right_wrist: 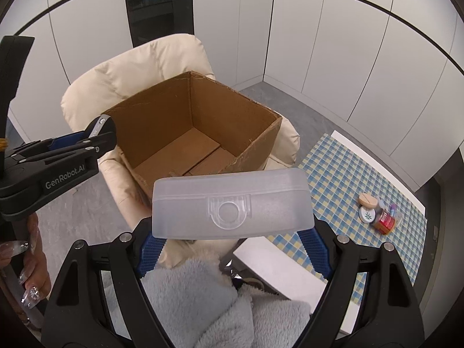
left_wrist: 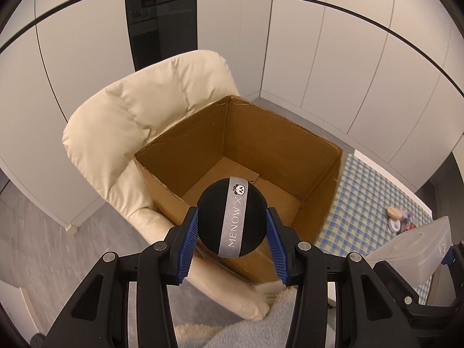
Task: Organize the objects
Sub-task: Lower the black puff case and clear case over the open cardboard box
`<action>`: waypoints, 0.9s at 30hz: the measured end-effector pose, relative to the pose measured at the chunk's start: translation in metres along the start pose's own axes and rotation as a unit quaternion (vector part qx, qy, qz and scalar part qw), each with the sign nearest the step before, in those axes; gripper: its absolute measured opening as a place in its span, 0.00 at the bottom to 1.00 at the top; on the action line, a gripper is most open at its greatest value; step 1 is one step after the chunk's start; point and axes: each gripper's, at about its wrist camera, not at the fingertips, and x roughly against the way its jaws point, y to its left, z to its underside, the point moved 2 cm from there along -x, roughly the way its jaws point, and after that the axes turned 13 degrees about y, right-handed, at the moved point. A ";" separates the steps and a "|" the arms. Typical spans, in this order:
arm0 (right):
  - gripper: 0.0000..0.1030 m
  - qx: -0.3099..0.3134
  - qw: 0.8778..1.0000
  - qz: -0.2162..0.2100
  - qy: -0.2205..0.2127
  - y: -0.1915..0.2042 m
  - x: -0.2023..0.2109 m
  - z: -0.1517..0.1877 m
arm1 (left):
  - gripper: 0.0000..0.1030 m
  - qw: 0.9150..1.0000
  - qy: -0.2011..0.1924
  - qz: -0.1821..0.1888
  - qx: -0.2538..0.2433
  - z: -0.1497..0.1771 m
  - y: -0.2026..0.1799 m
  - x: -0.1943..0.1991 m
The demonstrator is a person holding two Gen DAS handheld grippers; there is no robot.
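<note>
Left gripper (left_wrist: 232,226): blue pads clamped on either side of a black ball (left_wrist: 232,217) with a grey ribbon band reading "MENOW X". Ball is held in the air above the near edge of an open cardboard box (left_wrist: 261,133).

Right gripper (right_wrist: 232,237): jaws spread wide, gripping a frosted translucent plastic case (right_wrist: 232,203) by its two ends, latch side facing the camera. Case is held in the air on the near side of the box.

Box interior shows only its bottom flaps. It sits on the seat of a cream padded armchair (left_wrist: 130,116).

To the right, a worktop (right_wrist: 348,168) with a blue-and-yellow checked cloth carries a small cluster of items (right_wrist: 377,208): round lidded pieces and a red-labelled jar.

A fluffy grey-blue fabric (right_wrist: 188,295) lies in the near foreground.
</note>
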 end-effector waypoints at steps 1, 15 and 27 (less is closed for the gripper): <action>0.82 0.000 1.000 0.000 0.002 0.000 -0.004 -0.004 | 0.44 1.000 0.002 0.000 0.001 -0.003 0.000 -0.005; 0.82 0.006 0.999 -0.002 0.037 0.030 -0.086 -0.075 | 0.44 0.998 0.046 -0.007 0.039 -0.062 0.014 -0.094; 0.82 0.025 0.999 -0.011 0.043 0.036 -0.131 -0.114 | 0.44 0.997 0.063 -0.016 0.052 -0.082 0.018 -0.132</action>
